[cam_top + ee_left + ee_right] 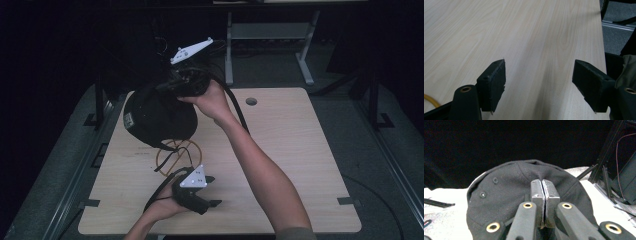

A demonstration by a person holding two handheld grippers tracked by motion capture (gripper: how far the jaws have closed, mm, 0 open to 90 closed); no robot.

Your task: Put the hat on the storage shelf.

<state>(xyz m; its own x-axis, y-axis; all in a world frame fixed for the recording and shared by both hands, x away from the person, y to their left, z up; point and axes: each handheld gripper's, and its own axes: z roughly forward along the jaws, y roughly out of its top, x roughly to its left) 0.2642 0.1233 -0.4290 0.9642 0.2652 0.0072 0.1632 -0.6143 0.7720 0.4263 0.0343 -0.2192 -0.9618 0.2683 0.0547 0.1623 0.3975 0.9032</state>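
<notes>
Nearest me, left gripper (539, 85) rests wide apart over the table (524, 32); right gripper (545, 202) pinches my black cap (504, 195).

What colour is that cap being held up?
Black cap, clearest in the right gripper view.

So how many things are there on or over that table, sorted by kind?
Black caps: 1, the cap, held up by the right gripper, whose jaws are shut on its fabric.
Yellow wire rings: 1, the ring lying flat on the table.
Hand-held grippers: 2, the right one and the left gripper, jaws open over bare wood.
Total: 4
</notes>
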